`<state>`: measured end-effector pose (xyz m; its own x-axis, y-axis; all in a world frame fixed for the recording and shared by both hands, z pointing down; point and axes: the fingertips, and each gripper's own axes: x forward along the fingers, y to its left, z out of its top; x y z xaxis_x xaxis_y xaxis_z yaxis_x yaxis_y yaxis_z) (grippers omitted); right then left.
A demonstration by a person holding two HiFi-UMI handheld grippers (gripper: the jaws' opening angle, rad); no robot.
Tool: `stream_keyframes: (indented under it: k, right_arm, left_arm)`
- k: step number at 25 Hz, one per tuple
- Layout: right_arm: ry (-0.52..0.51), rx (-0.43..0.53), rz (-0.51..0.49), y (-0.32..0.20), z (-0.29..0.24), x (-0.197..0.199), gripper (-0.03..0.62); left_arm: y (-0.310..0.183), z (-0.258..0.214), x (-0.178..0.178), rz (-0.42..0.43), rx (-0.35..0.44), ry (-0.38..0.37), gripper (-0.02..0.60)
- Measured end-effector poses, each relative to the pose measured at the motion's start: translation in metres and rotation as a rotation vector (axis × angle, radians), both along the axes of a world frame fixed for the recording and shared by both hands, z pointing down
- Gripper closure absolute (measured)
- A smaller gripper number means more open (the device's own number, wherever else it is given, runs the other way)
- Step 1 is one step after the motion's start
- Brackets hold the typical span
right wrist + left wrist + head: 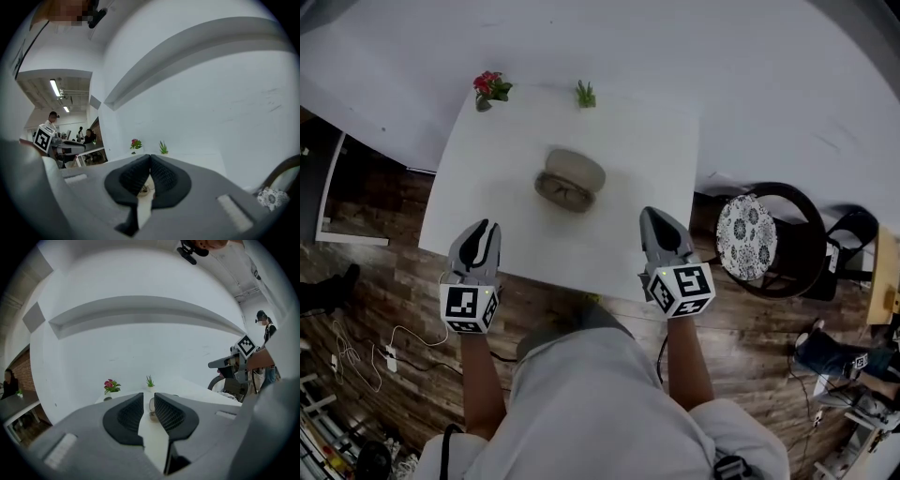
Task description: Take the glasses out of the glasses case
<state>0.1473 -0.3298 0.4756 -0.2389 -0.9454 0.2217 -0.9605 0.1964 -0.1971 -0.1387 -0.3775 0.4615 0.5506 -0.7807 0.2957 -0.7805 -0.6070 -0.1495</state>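
One open glasses case on table, glasses inside

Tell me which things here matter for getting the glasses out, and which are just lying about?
For the job: open glasses case; glasses lying in it; left gripper; right gripper.

Just lying about: red flower pot; small green plant; chair.
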Motion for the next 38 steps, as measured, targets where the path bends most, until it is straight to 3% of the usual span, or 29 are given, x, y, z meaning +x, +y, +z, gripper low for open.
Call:
stream_keyframes:
  k: [9, 17, 24, 30, 38]
  right_arm:
    - [-0.013, -0.013, 0.045, -0.017, 0.009, 0.010, 0.591]
    - [-0.001, -0.039, 0.158, -0.035, 0.017, 0.016, 0.591]
    - [-0.003, -0.082, 0.271, -0.048, 0.031, 0.017, 0.591]
    - [-0.006, -0.113, 0.350, -0.046, 0.040, 0.020, 0.591]
    - [-0.009, -0.150, 0.437, -0.033, 0.049, 0.031, 0.591]
  left_arm:
    - [-0.028, 0.006, 0.025, 0.132, -0.022, -0.028, 0.514]
    - [-0.075, 0.020, 0.045, 0.282, -0.053, -0.024, 0.514]
    - [-0.111, 0.047, 0.066, 0.470, -0.099, -0.088, 0.514]
    - [-0.116, 0.072, 0.104, 0.717, -0.119, -0.217, 0.514]
    - [-0.109, 0.122, 0.145, 1.003, -0.128, -0.493, 0.514]
